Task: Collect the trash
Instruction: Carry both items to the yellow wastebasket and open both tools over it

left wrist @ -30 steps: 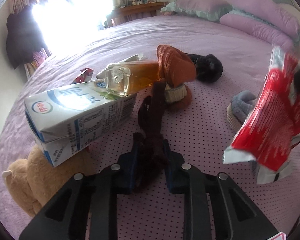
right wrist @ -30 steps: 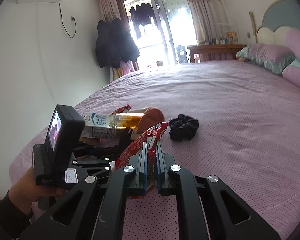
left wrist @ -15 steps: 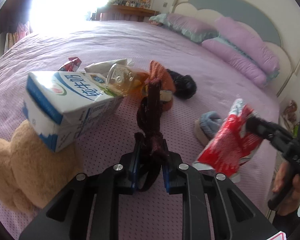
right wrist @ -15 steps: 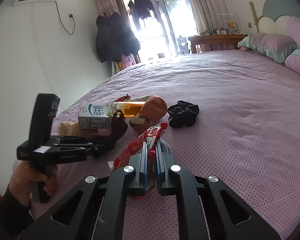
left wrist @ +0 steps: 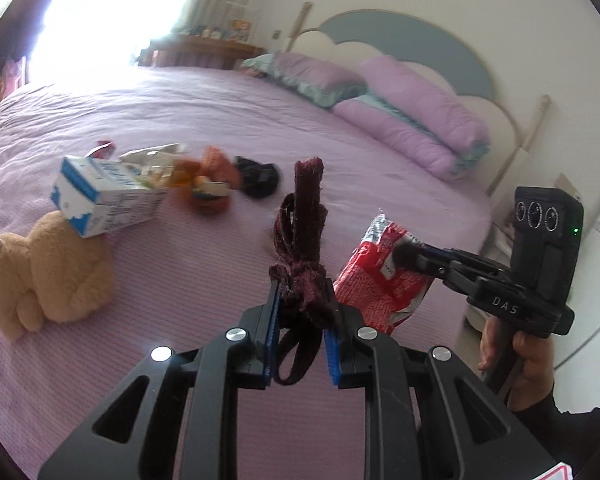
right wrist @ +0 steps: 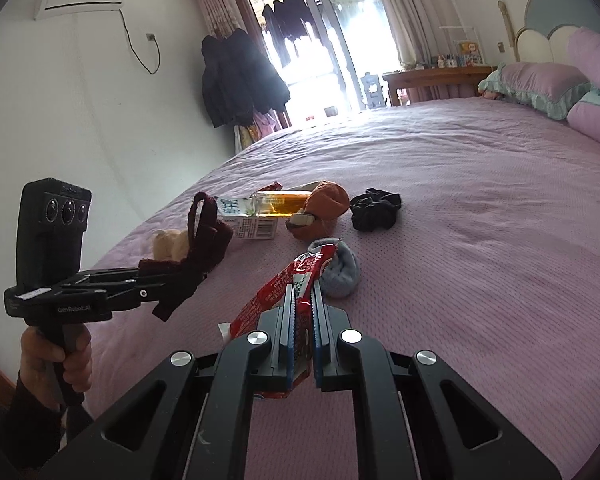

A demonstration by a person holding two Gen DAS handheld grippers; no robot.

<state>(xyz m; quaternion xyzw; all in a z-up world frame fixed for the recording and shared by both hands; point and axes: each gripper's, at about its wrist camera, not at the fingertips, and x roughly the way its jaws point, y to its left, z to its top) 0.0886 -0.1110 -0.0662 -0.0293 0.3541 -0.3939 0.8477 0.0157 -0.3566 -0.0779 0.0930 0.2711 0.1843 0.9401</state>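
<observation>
Both tongs loaded over the bed
Our left gripper (left wrist: 302, 300) clamps a limp maroon rag (left wrist: 302, 216); right gripper (right wrist: 303, 320) pinches a light, crinkly wrapper (right wrist: 284, 284) mid-body

Right gripper (right wrist: 303, 304): closed on a red wrapper (right wrist: 274, 300), held above the purple bed (right wrist: 480, 240).
Left gripper (right wrist: 180, 276): seen at left, clamped on a dark maroon cloth (right wrist: 202, 236).
Far items: milk carton (right wrist: 246, 220), amber bottle (right wrist: 280, 205), black scrunchie (right wrist: 374, 209).
Near item: grey sock (right wrist: 340, 270).
</observation>
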